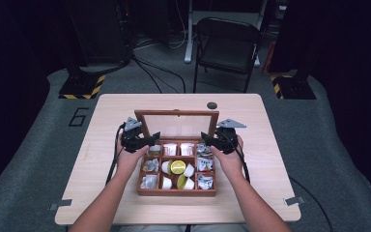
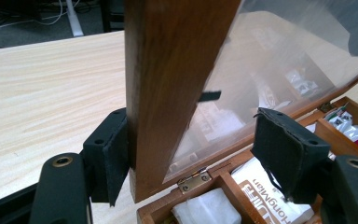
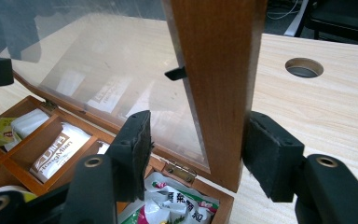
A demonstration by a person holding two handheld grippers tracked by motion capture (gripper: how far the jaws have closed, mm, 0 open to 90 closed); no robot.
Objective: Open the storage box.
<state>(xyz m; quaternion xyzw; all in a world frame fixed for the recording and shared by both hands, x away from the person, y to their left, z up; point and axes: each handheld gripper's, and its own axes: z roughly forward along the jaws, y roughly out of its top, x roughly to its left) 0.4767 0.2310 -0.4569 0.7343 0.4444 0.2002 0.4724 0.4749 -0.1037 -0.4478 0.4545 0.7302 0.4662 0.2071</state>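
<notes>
The left gripper (image 2: 191, 154) and right gripper (image 3: 196, 154) are being held spread, straddling the lid (image 1: 178, 124); stiff wood frame, fragile pane: side rails are judged the safest hold.

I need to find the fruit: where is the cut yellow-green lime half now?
In the high view, the cut yellow-green lime half lies in the middle compartment of the brown wooden box, beside white cups.

Your high view is soft and low in detail; the table (image 1: 125, 111) is lit from above while the far room stays dark. In both gripper views the glass pane (image 3: 121, 70) shows pale glare — the near jaw pads look slightly blurred.
</notes>
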